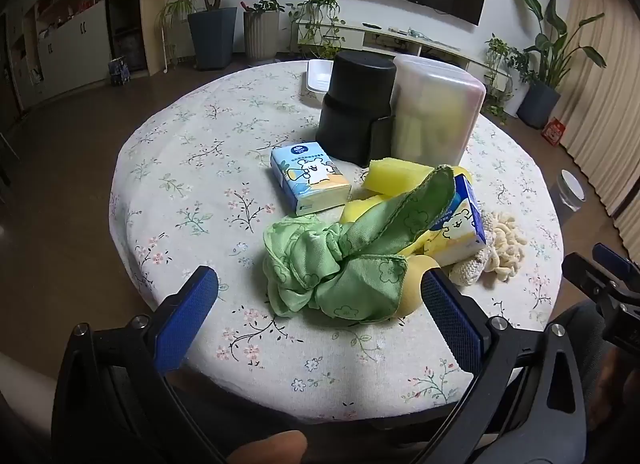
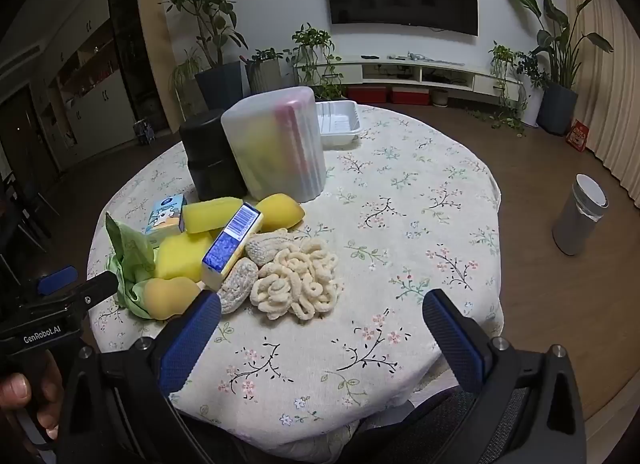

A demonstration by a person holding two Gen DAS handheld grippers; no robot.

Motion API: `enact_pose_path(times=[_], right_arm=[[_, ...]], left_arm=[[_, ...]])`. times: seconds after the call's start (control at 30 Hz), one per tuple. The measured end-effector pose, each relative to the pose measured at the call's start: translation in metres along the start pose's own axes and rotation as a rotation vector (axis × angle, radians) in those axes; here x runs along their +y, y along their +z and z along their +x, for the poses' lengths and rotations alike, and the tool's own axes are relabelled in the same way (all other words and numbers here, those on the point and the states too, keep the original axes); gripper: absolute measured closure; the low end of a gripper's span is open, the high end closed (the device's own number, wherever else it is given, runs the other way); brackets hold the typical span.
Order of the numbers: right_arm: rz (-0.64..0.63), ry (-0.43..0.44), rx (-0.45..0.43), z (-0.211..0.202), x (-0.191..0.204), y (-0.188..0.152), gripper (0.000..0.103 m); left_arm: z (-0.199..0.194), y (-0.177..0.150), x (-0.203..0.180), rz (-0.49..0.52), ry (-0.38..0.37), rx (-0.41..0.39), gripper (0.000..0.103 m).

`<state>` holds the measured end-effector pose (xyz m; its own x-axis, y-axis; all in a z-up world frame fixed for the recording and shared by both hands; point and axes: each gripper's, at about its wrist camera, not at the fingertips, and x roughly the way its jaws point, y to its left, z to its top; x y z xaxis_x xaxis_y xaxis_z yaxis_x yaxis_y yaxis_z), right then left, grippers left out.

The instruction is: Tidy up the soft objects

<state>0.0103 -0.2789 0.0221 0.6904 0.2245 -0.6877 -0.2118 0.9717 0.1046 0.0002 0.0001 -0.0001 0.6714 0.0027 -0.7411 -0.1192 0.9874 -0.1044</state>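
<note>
Green cloth (image 1: 340, 264), knotted and crumpled, lies just ahead of the left tool (image 1: 320, 304), between its spread fingers' line of sight but not touched. Left tool jaws stand wide apart, nothing between the pads. Right tool (image 2: 320, 328) also wide apart and empty, hovering over bare floral cloth of the desk (image 2: 420, 223).

Rest of the soft pile: yellow sponges (image 2: 180, 256) and a blue tissue pack (image 2: 232, 244) sit just beyond and left of the right tool; cream looped scrubber (image 2: 296, 284) lies right ahead of its left finger, nearly at the tip. Second tissue pack (image 1: 308, 179) lies further ahead of the left tool. Black canister (image 1: 356, 111) and frosted plastic container (image 1: 436, 111) stand behind the pile, white tray (image 2: 338, 123) beyond those.

Step likely: first pick. Judgement: the cloth is the easiest start for the left tool. Come down over the knot, the thickest part, so the pads bite bulk rather than a loose flap. Lift slowly; a corner drapes over a sponge and the tilted pack and could drag them.

Both tools point downward at a slant toward the desk; a thumb (image 1: 268, 446) shows under the left one.
</note>
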Motion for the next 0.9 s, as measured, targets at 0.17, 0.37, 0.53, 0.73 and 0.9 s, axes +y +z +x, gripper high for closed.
enact_pose_path(times=[0.17, 0.37, 0.53, 0.73, 0.9], right_arm=[[0.001, 0.000, 0.002, 0.0002, 0.0006, -0.0006, 0.000], [-0.003, -0.004, 0.006, -0.0001, 0.0015, -0.0006, 0.000], [-0.003, -0.003, 0.008, 0.0006, 0.0016, -0.0009, 0.000], [-0.003, -0.002, 0.012, 0.0011, 0.0026, -0.0022, 0.000], [-0.004, -0.002, 0.013, 0.0009, 0.0024, -0.0028, 0.000]], left_arm=[[-0.0005, -0.0003, -0.0005, 0.009, 0.006, -0.010, 0.000], [-0.0002, -0.0061, 0.0016, 0.005, -0.008, -0.011, 0.000], [0.0005, -0.0057, 0.0004, 0.006, -0.007, -0.007, 0.000], [0.0014, -0.0074, 0.0004, 0.009, -0.006, -0.001, 0.000], [0.0015, -0.0078, 0.0007, 0.009, -0.007, 0.001, 0.000]])
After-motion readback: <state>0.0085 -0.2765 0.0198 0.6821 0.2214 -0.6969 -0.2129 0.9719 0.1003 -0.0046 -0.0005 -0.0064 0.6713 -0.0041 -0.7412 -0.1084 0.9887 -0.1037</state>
